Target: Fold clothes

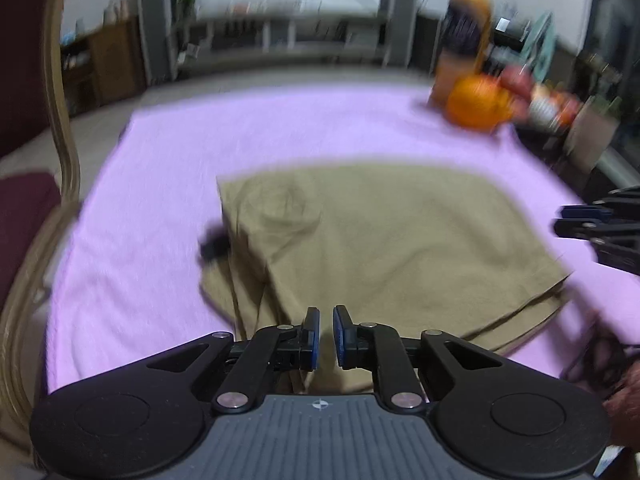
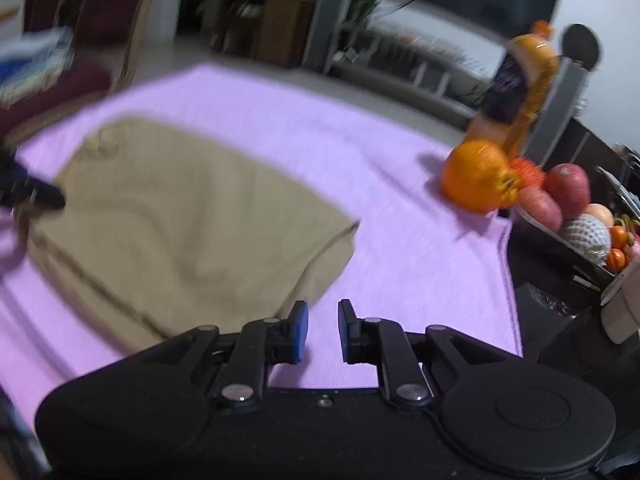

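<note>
Lilac cloth point(image 2: 400, 240), tray point(image 2: 536, 222), probably apples point(image 2: 568, 184)

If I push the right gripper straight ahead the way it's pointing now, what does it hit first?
Most likely the bare purple cloth. The right gripper has a small empty gap between its fingers and aims just right of the folded tan garment. The orange sits farther off to the right. Depth is uncertain in this blur.

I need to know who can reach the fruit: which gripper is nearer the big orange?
Right. The right gripper hovers over bare purple cloth toward the orange; the left gripper hangs over the tan garment, farther off.
</note>
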`<state>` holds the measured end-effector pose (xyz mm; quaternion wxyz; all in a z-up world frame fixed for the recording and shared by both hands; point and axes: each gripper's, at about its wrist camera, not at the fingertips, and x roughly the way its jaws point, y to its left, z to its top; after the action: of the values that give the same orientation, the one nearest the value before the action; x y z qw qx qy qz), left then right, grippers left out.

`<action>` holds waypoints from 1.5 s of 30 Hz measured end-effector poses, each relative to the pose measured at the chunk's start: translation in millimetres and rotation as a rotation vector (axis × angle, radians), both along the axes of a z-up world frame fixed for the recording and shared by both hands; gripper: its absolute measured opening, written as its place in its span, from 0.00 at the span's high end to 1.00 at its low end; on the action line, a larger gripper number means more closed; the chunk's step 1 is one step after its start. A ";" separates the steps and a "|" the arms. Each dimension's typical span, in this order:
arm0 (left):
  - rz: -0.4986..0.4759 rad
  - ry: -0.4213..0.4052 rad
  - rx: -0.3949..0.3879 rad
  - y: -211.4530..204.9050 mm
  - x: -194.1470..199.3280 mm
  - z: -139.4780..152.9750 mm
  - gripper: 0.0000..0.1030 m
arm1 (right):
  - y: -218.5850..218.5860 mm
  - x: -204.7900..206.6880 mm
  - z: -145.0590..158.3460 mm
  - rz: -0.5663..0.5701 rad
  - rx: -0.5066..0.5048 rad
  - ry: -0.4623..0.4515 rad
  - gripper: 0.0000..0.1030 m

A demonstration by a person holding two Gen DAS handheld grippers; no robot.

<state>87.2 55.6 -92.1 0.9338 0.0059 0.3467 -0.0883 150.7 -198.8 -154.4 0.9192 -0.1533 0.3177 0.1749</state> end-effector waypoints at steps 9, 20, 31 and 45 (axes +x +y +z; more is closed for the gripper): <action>0.140 -0.043 -0.057 14.7 57.4 8.2 0.87 | -1.0 46.0 22.9 -0.158 0.370 -0.053 0.77; 0.226 0.073 -0.090 29.0 121.5 -41.8 0.93 | 18.3 117.8 -49.1 -0.154 0.696 0.326 0.82; 0.377 0.100 -0.036 55.5 104.0 -38.5 0.91 | -54.2 113.6 -59.5 -0.611 0.686 0.239 0.93; 0.111 -0.073 -0.098 36.7 -5.5 62.5 0.89 | -83.0 -9.6 84.0 -0.414 0.886 0.211 0.65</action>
<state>81.7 92.3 -29.6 0.9484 -0.0558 0.3076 -0.0532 141.1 -281.8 -70.4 0.8742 0.3368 0.3279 0.1215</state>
